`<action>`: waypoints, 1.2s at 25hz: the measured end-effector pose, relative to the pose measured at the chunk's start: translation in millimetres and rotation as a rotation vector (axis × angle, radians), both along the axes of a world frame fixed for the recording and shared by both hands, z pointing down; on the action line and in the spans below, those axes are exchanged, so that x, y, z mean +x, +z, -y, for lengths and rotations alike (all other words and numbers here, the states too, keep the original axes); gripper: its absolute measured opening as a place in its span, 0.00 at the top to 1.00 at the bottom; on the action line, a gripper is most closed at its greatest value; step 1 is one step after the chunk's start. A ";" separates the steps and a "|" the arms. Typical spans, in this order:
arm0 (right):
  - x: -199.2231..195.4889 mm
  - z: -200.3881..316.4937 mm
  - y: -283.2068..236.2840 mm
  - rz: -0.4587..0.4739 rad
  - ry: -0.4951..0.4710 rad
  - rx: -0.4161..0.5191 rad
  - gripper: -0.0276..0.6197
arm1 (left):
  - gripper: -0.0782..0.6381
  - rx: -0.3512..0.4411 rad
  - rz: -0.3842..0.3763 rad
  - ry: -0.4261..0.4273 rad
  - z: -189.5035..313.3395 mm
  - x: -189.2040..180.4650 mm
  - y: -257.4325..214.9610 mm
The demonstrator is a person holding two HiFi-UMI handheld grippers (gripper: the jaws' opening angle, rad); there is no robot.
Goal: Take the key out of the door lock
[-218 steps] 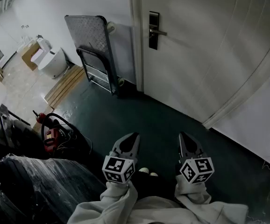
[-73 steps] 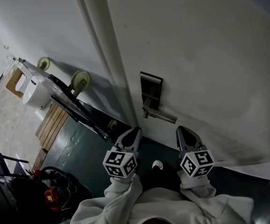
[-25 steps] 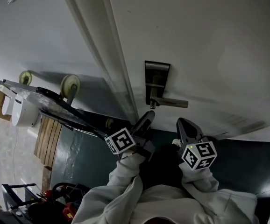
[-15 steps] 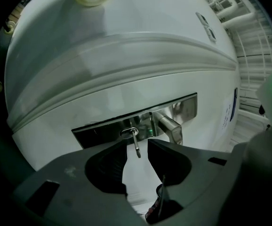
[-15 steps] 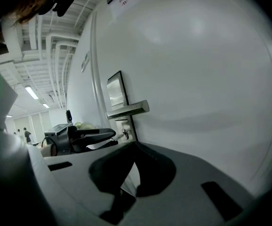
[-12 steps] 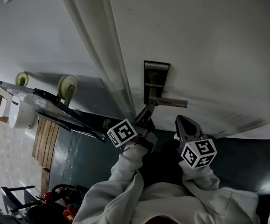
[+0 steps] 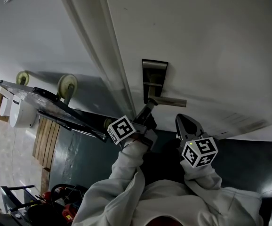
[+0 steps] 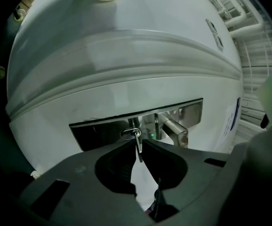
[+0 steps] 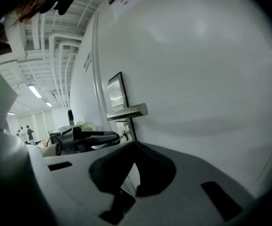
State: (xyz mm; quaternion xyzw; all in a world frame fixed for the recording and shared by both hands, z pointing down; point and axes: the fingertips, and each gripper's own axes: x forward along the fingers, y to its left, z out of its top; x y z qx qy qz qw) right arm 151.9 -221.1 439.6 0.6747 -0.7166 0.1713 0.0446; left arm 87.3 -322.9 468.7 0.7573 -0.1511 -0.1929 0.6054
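Reaches the left gripper [image 7: 148, 108] up and far to the lock plate [image 7: 154, 76] on the white door [image 7: 211, 41], just under the lever handle [image 7: 168, 101]. Sets the jaws either side of the key [image 8: 137, 144], which shows edge-on in the left gripper view and sits in the cylinder of the plate. Has them drawn in to a sliver, the pads apparently touching both flat faces of the key. Does so presumably to take the bow squarely and pull along the keyway without bending it. Stretches the left forearm forward, with the sleeve rising toward the door and the marker cube turned to the left.

Tucks the right gripper [image 7: 182, 119] lower and nearer, to the right of the handle and apart from the lock, likely so as not to crowd it. Shows its jaws brought together at the tips with nothing between them.

Finds the key not yet withdrawn. Calls next, probably, for a straight, steady pull toward the body. Risks a slip off the thin metal if the pinch is light.
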 end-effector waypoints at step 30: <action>3.5 -5.7 3.1 0.023 -0.015 -0.004 0.88 | 0.85 -0.179 -0.041 -0.116 -1.8 -5.5 5.0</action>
